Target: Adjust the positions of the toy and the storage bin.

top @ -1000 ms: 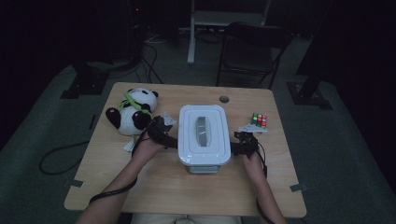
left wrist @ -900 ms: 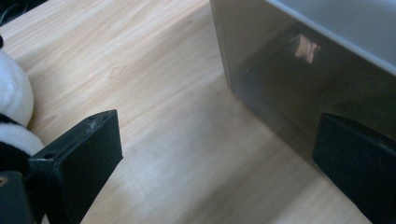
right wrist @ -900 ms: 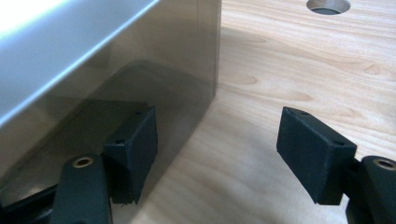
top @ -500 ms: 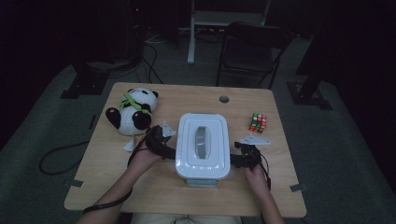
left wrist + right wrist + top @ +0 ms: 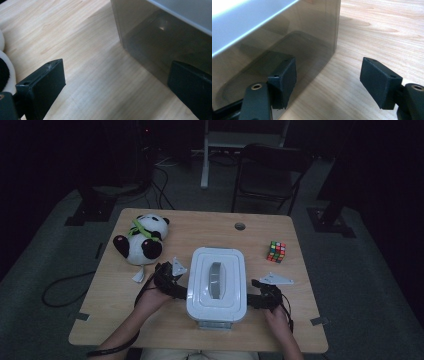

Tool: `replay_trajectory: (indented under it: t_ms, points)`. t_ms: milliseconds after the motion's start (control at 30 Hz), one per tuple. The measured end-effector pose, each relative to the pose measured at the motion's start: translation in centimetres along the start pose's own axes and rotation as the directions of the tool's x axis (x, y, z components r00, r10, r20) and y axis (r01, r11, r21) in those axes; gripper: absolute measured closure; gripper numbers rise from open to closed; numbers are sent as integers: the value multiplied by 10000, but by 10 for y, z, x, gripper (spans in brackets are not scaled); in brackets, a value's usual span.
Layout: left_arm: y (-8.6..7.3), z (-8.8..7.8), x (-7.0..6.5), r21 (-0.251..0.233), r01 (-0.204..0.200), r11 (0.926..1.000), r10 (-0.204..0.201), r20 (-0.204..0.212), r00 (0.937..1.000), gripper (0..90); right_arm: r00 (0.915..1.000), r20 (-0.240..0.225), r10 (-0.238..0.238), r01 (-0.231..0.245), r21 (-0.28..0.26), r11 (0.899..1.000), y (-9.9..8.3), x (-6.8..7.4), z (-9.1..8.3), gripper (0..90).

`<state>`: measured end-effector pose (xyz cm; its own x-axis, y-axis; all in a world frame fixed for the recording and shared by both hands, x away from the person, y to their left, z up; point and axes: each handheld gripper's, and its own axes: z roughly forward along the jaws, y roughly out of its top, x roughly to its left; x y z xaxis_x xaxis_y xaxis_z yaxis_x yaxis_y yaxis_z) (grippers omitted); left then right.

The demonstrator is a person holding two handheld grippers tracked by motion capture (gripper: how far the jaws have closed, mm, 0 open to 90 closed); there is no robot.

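A box [image 5: 217, 282] with a white lid and smoky clear walls stands near the table's front edge. My left gripper [image 5: 177, 287] lies against its left wall and my right gripper [image 5: 255, 299] against its right wall. In the left gripper view the jaws [image 5: 115, 67] stand wide open, the right-hand one against the box wall [image 5: 162, 32], bare wood between them. In the right gripper view the jaws [image 5: 327, 62] are open too, the left-hand one lying along the box wall [image 5: 262, 50]. Neither pair clamps anything.
A plush panda [image 5: 140, 240] lies at the table's back left, close to my left hand. A colour cube [image 5: 276, 251] sits at the right. A cable hole [image 5: 240, 226] is at the table's [image 5: 150, 325] far edge, with a chair [image 5: 267, 175] behind.
The box has come toward the near edge of the table, and both grippers came with it at its sides. The panda and the cube have stayed put.
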<state>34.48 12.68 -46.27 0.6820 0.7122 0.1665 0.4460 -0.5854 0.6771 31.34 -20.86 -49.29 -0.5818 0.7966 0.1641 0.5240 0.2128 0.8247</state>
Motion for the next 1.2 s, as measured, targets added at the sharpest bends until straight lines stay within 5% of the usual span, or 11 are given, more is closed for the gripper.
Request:
replay_trajectory:
  t_ms: [200, 433, 500, 567, 600, 667, 767, 867, 1067, 1200]
  points:
    - [-6, -5, -7, -121, -109, 9999, 110, 40, 9999, 21, 10000, -30, -55, 55, -37, 10000, -5, 1, -3, 283]
    - [-15, -6, -2, -407, 330, 9986, -299, 730, 9969, 20, 9989, -4, -473, 472, -274, 9985, -3, -7, -8, 171]
    - [-20, -6, -2, -506, 249, 9984, -207, 812, 9965, 20, 9957, 856, -365, 447, -958, 9944, 2, -24, -19, 143]
    - [-26, -6, 0, -530, 136, 9985, -82, 1011, 9948, 20, 9937, 1107, -198, 302, -935, 9952, 3, -31, -22, 133]
    - [-29, -6, 2, -511, 217, 9985, -156, 1176, 9929, 20, 9857, 1682, 112, 66, -1048, 9945, 5, -46, -26, 130]
    - [-35, -5, 4, -434, 238, 9988, -179, 1301, 9913, 21, 9798, 1991, 165, 48, -1059, 9944, 5, -51, -26, 130]
    - [-43, -5, 7, -359, 242, 9991, -191, 1346, 9907, 21, 9541, 2934, 606, -280, -1139, 9931, 6, -70, -26, 130]
    - [-50, -6, 7, -276, 288, 9992, -247, 1370, 9903, 21, 9482, 2997, 1055, -698, -1276, 9894, 8, -85, -22, 130]
    - [-63, -9, 3, 125, 89, 9999, -107, 1593, 9872, 20, 9202, 3371, 1990, -1698, -1144, 9788, 17, -108, -6, 118]
    - [-72, -13, -3, 308, -299, 9991, 250, 1494, 9885, 20, 9217, 3152, 2261, -1973, -1210, 9729, 22, -117, 5, 118]
